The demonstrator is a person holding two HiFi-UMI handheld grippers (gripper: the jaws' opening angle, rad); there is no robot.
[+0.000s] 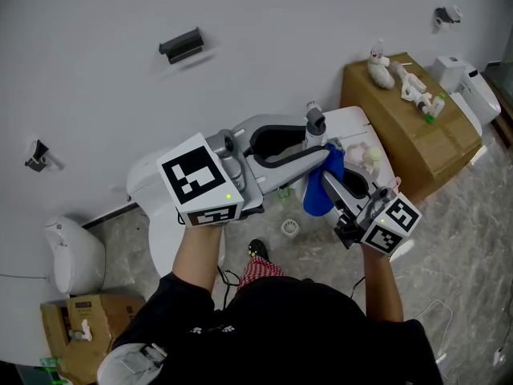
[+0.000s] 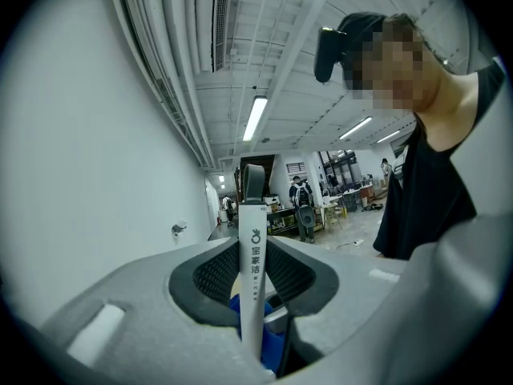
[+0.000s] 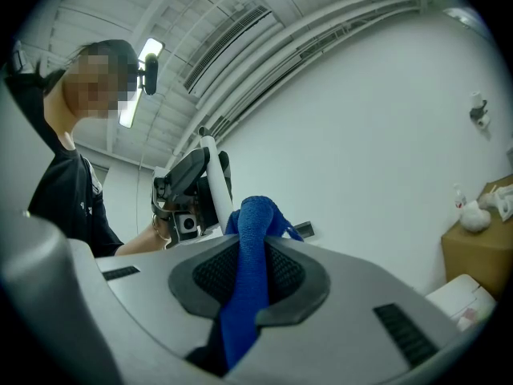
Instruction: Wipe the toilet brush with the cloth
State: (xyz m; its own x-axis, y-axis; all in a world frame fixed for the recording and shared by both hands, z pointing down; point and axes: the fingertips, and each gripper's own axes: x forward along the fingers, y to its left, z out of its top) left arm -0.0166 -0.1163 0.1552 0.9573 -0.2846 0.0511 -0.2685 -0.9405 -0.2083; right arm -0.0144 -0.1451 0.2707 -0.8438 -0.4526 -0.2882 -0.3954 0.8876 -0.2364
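Toilet brush [image 1: 313, 136]: upright at the centre of the head view, held still so that it can be rubbed without swinging.
Handle [image 2: 252, 251]: a white shaft with a grey cap [image 1: 315, 120], standing straight up between the left jaws.
Left gripper [image 1: 319, 154]: jaws clamped on the handle below the cap. It lies level, with the left forearm [image 1: 196, 251] reaching in from the lower left.
Cloth [image 3: 244, 287]: blue and bunched. The wad bulges past the jaw tips, probably so that fabric rather than pad meets the shaft.
Right gripper [image 1: 329, 178]: jaws pinched tight on the cloth and tilted slightly upward, with the right forearm [image 1: 383, 283] entering from the lower right.
Contact: the cloth appears to be pressed against the handle just under the left grip.
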